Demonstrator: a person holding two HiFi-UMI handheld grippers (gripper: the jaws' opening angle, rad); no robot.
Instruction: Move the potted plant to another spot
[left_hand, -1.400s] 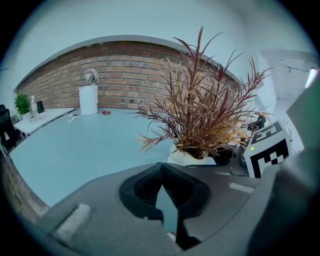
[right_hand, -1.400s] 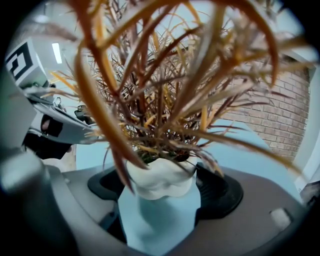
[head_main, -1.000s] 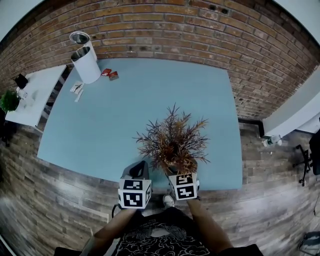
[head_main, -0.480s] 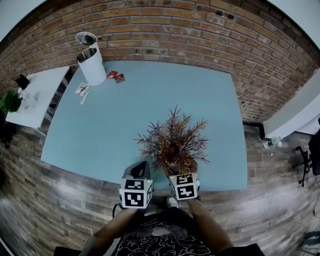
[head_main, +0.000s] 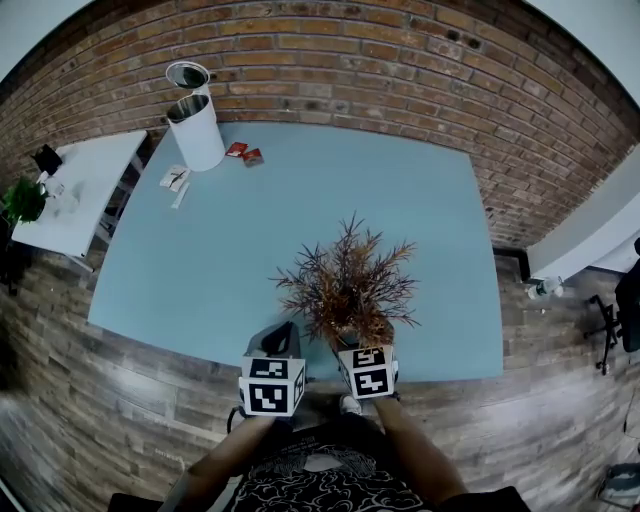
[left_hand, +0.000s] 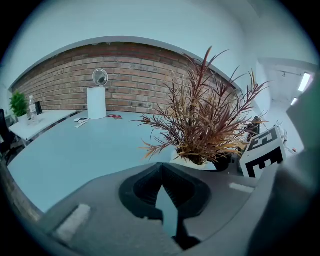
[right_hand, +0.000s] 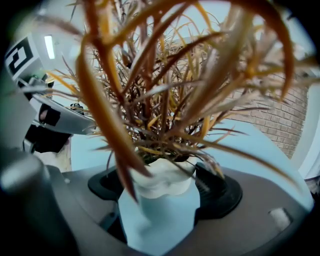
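Nearest the person, the plant (head_main: 348, 285) is a bushy spray of thin rust-red and orange-brown leaves rising from a small white pot (right_hand: 160, 181). It sits over the near edge of the blue worktop (head_main: 200, 260); whether it rests there or hangs lifted cannot be told. The right gripper (right_hand: 161, 194) has its fingers (right_hand: 220, 187) spread only as wide as the pot and pressed against both sides of it. Just beside it, the left gripper (left_hand: 161, 170) holds nothing; its fingers (left_hand: 142, 187) meet at the tips. Farther off, near the back edge, stands a white bin (head_main: 197, 130) with red packets (head_main: 245, 153) close by, then the brick wall (head_main: 400, 60).
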